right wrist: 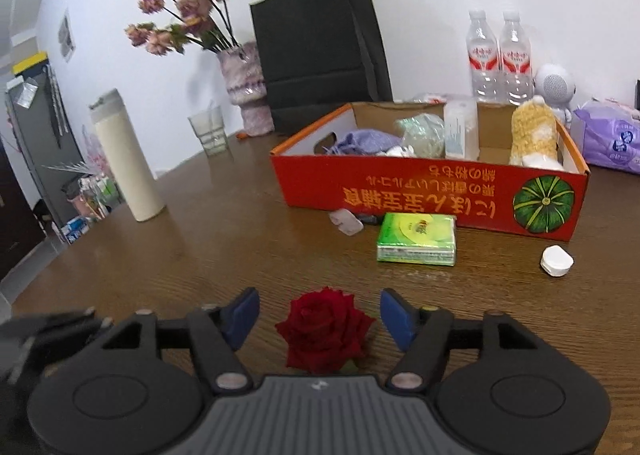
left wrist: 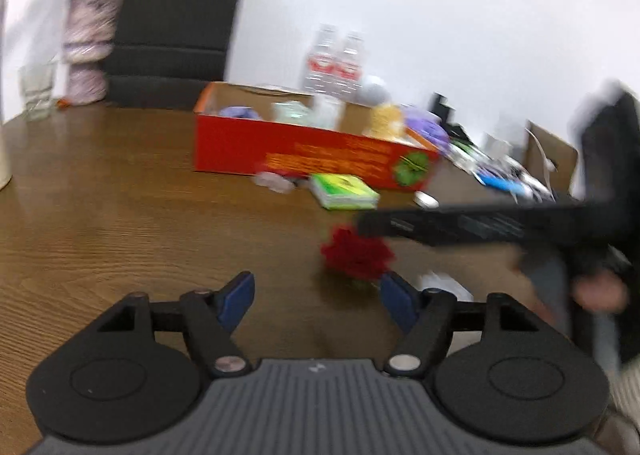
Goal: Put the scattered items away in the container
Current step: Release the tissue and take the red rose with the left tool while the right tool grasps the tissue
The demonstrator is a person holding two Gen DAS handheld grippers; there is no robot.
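Note:
A red rose [right wrist: 326,329] lies on the brown table between the open fingers of my right gripper [right wrist: 320,315], untouched by the blue pads. In the blurred left wrist view the rose [left wrist: 356,253] lies ahead right of my open, empty left gripper [left wrist: 316,295], with the right gripper's black fingers [left wrist: 460,225] over it. The red cardboard box [right wrist: 432,191], also in the left view [left wrist: 304,153], holds several items. In front of it lie a green tissue pack [right wrist: 418,239], a pale pink object [right wrist: 346,221] and a white cap [right wrist: 557,261].
A cream thermos [right wrist: 126,159], a glass [right wrist: 210,131], a vase of dried flowers [right wrist: 244,83] and a black paper bag [right wrist: 316,51] stand at the back. Two water bottles [right wrist: 500,59], a round white speaker [right wrist: 554,87] and a purple wipes pack [right wrist: 608,135] are behind the box.

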